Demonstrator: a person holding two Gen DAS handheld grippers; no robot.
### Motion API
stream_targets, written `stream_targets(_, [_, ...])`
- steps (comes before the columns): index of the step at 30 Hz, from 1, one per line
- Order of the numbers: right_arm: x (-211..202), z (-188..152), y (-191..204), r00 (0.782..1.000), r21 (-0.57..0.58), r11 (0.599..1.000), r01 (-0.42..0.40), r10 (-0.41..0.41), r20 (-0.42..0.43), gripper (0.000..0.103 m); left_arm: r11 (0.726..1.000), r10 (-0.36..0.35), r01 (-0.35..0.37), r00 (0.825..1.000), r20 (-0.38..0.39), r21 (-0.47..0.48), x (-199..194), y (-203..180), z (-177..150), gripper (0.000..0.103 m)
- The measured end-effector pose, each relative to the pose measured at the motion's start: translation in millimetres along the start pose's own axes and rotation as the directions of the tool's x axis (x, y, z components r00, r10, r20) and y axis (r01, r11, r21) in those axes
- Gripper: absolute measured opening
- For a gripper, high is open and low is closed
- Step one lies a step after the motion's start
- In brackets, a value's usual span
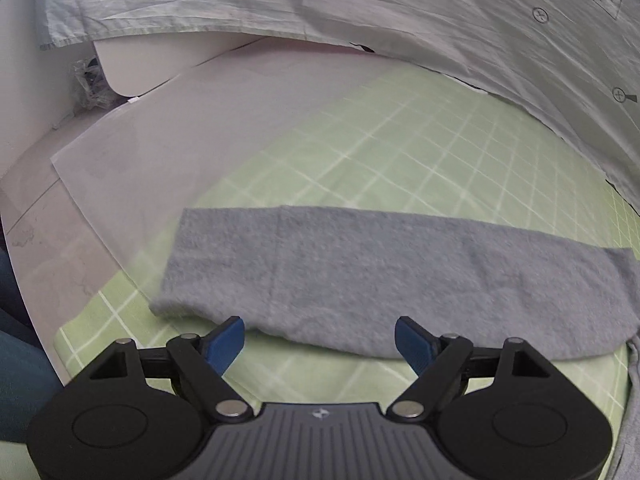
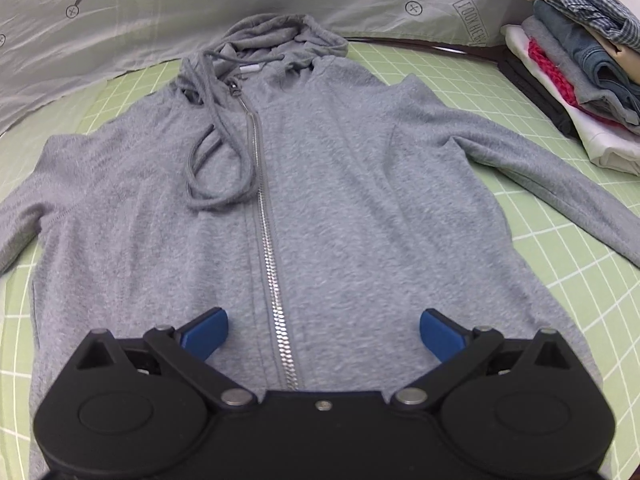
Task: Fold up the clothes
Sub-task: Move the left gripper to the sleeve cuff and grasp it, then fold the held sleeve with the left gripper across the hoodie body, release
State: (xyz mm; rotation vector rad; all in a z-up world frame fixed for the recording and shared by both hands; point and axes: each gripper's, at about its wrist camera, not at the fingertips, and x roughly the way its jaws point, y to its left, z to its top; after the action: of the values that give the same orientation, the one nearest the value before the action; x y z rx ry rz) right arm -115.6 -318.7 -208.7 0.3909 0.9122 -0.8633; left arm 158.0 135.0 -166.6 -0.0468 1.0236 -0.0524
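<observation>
Left gripper [image 1: 319,338]: my jaws stood wide apart with nothing between them, hanging just over the near edge of the sleeve [image 1: 380,276].
Sleeve: it lay flat and stretched out across the green mat [image 1: 420,152], cuff end toward the left.
Hoodie [image 2: 320,200]: it was spread face up on the mat, zipper [image 2: 266,216] closed, hood [image 2: 280,36] at the far end, drawstring [image 2: 216,160] looped on the chest.
Right gripper [image 2: 324,334]: my jaws were also wide and empty, above the hem either side of the zipper.
Handling: I judged it soft, limp, fairly light, not slippery.
Hold: cuff and hem edge looked best to pinch.
</observation>
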Motion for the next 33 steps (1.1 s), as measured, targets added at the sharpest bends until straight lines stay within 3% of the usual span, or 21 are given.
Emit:
stream_targets(7, [4,6,16,0.999,-0.032,0.999,0.032,-0.032,0.006,0.103,0.996,0.080,-0.081,0.996,0.028,0.034,26,23,15,0.087])
stream_targets(18, [5,4,19,1.000,-0.014,1.000,0.023,-0.023,0.020,0.103,0.996,0.055,-0.058,0.997,0.044,0.074,42,25,14,0.094])
stream_targets(21, [5,3,19,0.999,-0.005,1.000,0.022,-0.022,0.027,0.103,0.996,0.065,-0.069,0.996,0.060,0.063,38,26,15,0.079])
stream_targets(23, [5,2,18,0.999,0.004,1.000,0.017,-0.017,0.029,0.103,0.995,0.057,-0.062,0.996,0.061,0.077,35,24,16,0.053])
stream_targets(24, [5,2,17,0.999,0.006,1.000,0.014,-0.014,0.030,0.103,0.995,0.049,-0.054,0.997,0.058,0.089,34,22,18,0.047])
stream_targets(26, [5,1,16,0.999,0.012,1.000,0.007,-0.007,0.033,0.103,0.993,0.035,-0.040,0.998,0.049,0.111,31,18,20,0.018])
stream_targets(27, [5,1,15,0.999,0.016,1.000,0.004,-0.004,0.035,0.103,0.992,0.029,-0.035,0.999,0.045,0.122,30,14,20,0.012])
stream_targets(31, [4,0,15,0.999,-0.011,1.000,-0.002,0.003,0.047,0.103,0.987,0.007,-0.017,0.998,0.061,0.161,16,-8,20,0.009])
stream_targets(33, [4,0,13,0.999,-0.007,1.000,-0.018,0.018,0.041,0.103,0.988,-0.048,0.036,0.996,0.078,0.147,2,-19,23,0.009])
